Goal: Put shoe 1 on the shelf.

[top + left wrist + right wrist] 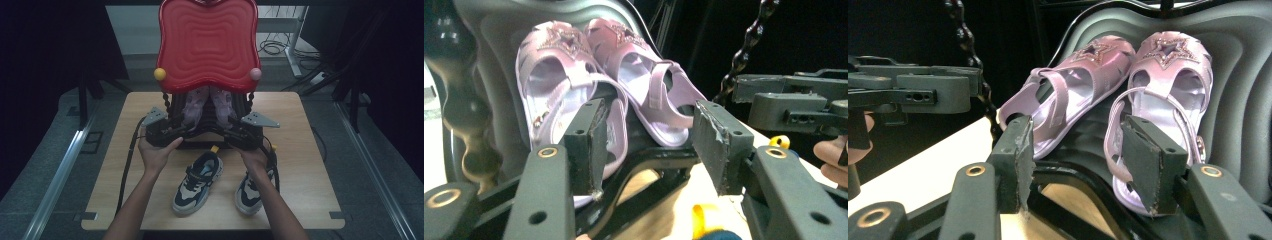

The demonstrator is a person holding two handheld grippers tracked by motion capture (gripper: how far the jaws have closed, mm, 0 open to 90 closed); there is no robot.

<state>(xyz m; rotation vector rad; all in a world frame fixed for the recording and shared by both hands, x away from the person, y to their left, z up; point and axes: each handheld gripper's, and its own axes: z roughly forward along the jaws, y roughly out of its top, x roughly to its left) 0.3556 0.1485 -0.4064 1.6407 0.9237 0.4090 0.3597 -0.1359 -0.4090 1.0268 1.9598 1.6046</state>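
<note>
A pair of pink star-topped sandals (192, 107) (223, 104) rests on the dark lower shelf (1243, 100) of a small shoe rack. In the left gripper view they are the near sandal (556, 80) and the far one (644, 75). In the right gripper view they are one sandal (1068, 90) and its mate (1168, 75). My left gripper (186, 129) (650, 122) is open just in front of the heels. My right gripper (228, 129) (1080, 135) is open beside it, and neither holds anything.
The rack's red wavy top shelf (207, 45) overhangs both grippers, with a yellow ball (159, 74) and a pink ball (255, 74) at its corners. Two dark-and-white sneakers (197, 182) (255, 190) stand on the wooden table (300, 165) near my forearms.
</note>
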